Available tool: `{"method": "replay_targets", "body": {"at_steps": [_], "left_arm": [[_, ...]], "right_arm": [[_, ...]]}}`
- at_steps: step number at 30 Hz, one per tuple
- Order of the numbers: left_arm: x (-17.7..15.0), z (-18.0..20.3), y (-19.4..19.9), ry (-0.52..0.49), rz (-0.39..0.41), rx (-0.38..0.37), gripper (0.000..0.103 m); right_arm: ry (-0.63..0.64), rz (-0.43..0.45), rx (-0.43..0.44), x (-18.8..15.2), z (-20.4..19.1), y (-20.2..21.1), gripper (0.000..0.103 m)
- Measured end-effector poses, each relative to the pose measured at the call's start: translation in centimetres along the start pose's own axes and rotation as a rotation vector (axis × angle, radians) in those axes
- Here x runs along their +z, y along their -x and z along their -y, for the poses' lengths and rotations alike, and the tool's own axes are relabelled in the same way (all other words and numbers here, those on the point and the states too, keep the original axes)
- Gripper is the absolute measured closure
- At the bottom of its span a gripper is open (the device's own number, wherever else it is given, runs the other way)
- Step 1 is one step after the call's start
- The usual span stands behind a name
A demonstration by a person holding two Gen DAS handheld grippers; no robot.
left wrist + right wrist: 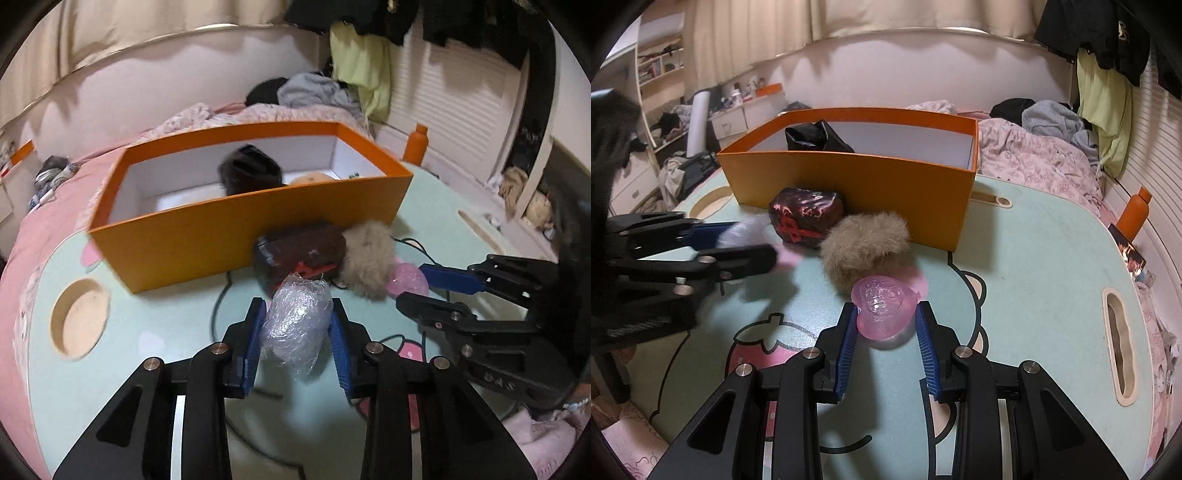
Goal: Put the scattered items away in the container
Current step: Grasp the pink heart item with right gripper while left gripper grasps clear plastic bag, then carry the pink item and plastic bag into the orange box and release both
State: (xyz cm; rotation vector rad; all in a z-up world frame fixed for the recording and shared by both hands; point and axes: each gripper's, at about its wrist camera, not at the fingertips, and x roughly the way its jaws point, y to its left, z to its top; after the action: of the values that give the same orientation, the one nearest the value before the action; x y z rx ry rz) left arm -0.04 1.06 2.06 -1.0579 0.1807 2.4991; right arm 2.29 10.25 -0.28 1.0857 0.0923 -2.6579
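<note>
The left tool pinches a crumpled bundle of clear plastic wrap between its blue pads, lifted off the pale green table, with the open orange cardboard box just ahead of it. The right tool has its blue fingers closed against both sides of a translucent pink heart-shaped case that sits on the table. Directly beyond that tool lie a fluffy beige fur ball and a dark red foil-wrapped parcel with a red ribbon, both against the box's front wall.
</note>
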Motion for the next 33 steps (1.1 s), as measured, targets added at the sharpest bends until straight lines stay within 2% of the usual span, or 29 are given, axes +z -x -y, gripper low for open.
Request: {"method": "replay_targets", "body": {"at_steps": [5,10,13,25,30,33], "left_arm": [[-1.9,-0.7,2.2,0.052,0.033,0.007,0.068],[-3.7,-0.6,1.9,0.030,0.028,0.086,0.068],[-4.4,-0.8,1.7,0.071,0.033,0.042,0.068],[-4.9,-0.6,1.7,0.096,0.069,0.054,0.068],[-4.5,-0.8,1.8,0.098,0.070,0.018,0.068],[-4.0,-0.8,2.4,0.092,0.088,0.019,0.068]], "right_arm": [[0.000,0.000,0.001,0.0,0.0,0.0,0.072],[0.000,0.000,0.001,0.0,0.0,0.0,0.072],[0.004,0.000,-0.002,0.0,0.0,0.0,0.072],[0.014,0.006,-0.009,0.0,-0.2,0.0,0.072],[0.022,-0.010,0.013,0.4,-0.5,0.1,0.072],[0.022,0.011,0.024,0.8,-0.8,0.8,0.072]]}}
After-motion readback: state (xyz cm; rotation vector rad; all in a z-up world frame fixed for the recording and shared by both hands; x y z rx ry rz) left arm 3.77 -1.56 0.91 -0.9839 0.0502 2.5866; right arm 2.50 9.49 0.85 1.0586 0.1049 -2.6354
